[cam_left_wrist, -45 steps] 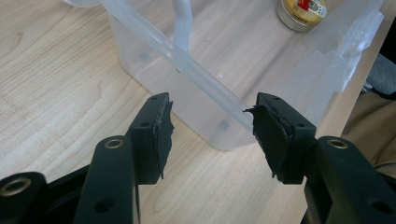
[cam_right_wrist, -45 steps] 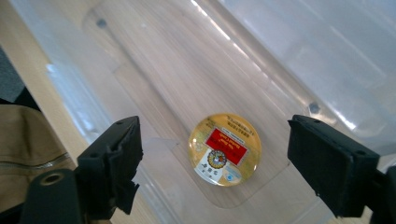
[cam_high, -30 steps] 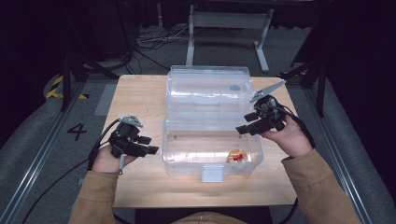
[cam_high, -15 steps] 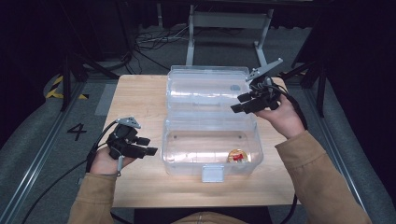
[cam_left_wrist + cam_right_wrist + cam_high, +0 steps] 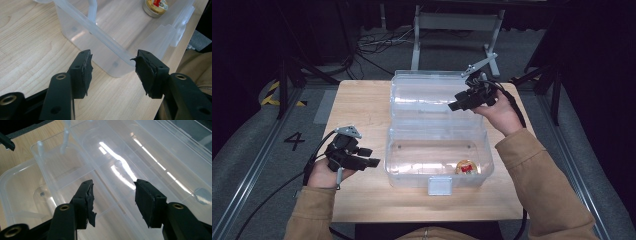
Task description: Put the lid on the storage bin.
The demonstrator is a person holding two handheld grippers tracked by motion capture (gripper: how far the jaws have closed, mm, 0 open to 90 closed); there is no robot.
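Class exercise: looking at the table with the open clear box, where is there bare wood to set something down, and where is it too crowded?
Free: the far-left table corner beside the open lid, above the left gripper, and the near strip in front of the clear box latch. Crowded: the centre, taken by box and lid, and the right edge, where the right gripper hovers over the lid.

Clear glossy plastic box is catching glare at frame centre; matt pale wood-grain table is lying beneath; gripper pads are looking rough, black, frayed
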